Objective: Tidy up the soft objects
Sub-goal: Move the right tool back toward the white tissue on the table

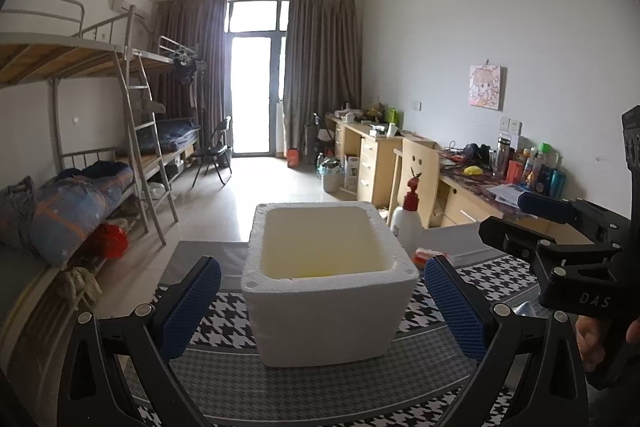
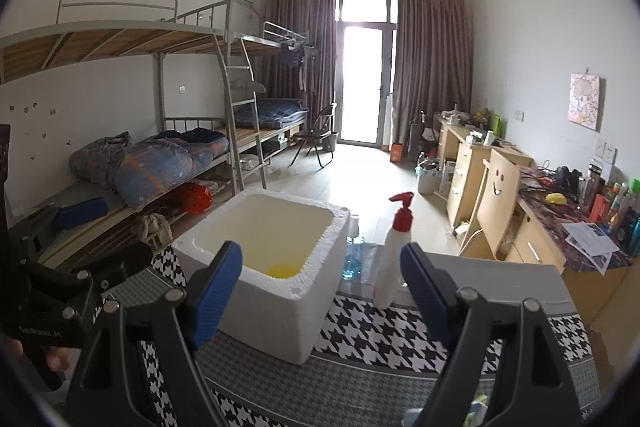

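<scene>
Right now both grippers hover over the bench (image 1: 224,367), which has a houndstooth cloth on it. Left gripper (image 1: 322,307): fingers (image 1: 192,303) wide apart, nothing btwn them, white foam box (image 1: 332,311) straight ahead w/ its front wall framed by the blue pads. Right gripper (image 2: 322,291): fingers (image 2: 216,291) also spread wide, empty, pointing past the box's right corner. Foam box (image 2: 280,307) sits upright on the cloth, open top; a soft yellow thing (image 2: 282,270) lies at the bottom, only partly visible from the right wrist view. White spray bottle w/ red nozzle (image 2: 394,255) stands just right of the box, a clear blue bottle (image 2: 354,259) btwn them, further back. Bunk beds (image 2: 160,155) along the left wall, desks (image 2: 472,163) along the right.
</scene>
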Tool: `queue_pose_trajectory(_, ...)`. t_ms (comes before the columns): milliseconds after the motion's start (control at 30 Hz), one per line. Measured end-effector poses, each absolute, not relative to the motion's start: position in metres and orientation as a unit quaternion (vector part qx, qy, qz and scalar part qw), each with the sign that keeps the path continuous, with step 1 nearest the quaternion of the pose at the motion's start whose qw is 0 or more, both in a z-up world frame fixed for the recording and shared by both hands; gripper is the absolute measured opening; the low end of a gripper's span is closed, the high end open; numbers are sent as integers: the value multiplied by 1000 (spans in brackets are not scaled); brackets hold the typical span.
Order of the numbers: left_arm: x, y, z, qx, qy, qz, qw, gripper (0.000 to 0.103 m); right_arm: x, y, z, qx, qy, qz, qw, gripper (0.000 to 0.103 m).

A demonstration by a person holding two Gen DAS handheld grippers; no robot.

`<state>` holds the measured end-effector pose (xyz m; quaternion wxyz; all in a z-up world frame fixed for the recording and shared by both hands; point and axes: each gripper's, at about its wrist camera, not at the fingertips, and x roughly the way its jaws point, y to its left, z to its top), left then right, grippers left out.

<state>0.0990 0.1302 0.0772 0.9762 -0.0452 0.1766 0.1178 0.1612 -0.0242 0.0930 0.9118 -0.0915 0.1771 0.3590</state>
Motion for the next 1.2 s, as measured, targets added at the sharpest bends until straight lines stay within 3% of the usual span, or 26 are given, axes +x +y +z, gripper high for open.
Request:
queue_pose_trajectory(767,92,82,62,-35,174,53,983,102,148,-85,78,-76,173,306,933,85)
queue_pose_trajectory(867,93,80,60,-34,175,50,983,102,149,-92,76,-71,174,299,936,96)
queue_pose_trajectory(1200,95,62,53,-32,176,30,983,102,150,-109,72,-60,177,278,942,97)
